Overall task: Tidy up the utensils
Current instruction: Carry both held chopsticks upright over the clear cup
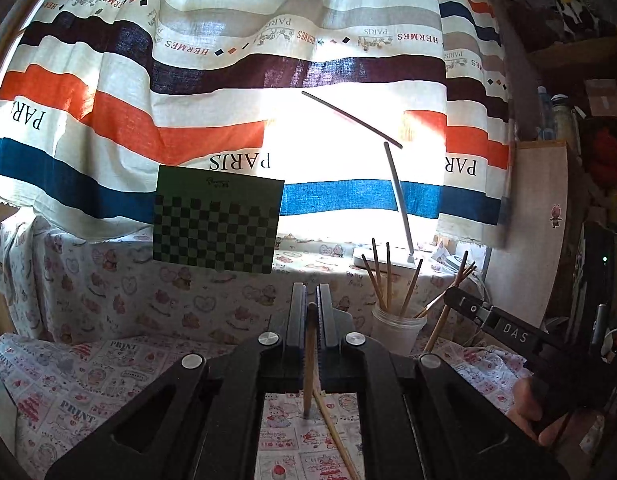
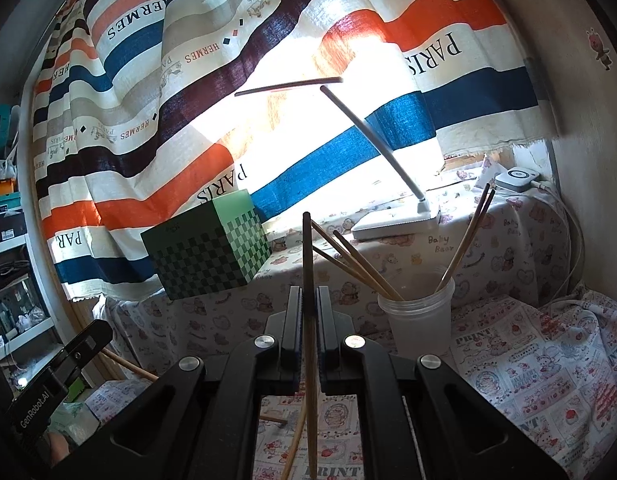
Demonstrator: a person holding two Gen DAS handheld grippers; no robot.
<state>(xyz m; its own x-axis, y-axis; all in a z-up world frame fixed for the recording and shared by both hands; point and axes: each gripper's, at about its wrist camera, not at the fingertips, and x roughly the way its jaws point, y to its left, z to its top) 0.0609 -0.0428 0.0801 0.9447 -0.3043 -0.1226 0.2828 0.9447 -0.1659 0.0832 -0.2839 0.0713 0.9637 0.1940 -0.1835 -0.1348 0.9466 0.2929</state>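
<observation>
Hidden: we cannot make out how many chopsticks lie loose on the printed cloth (image 1: 88, 384); the gripper bodies cover them.
Left gripper (image 1: 311, 300): we see its jaws pinching one chopstick (image 1: 309, 364), standing upright between the pads.
Right gripper (image 2: 308, 300): its jaws clamp a dark-tipped chopstick (image 2: 307, 264) rising above the pads.
Cup (image 2: 418, 320): far right, translucent, holding several chopsticks leaning outward.

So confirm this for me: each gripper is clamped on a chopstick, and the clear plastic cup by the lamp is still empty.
The cup is not empty. The clear plastic cup already holds several chopsticks that lean out over its rim, as the right wrist view shows. The rest holds: the left gripper is shut on a chopstick, and the right gripper is shut on another chopstick.
</observation>
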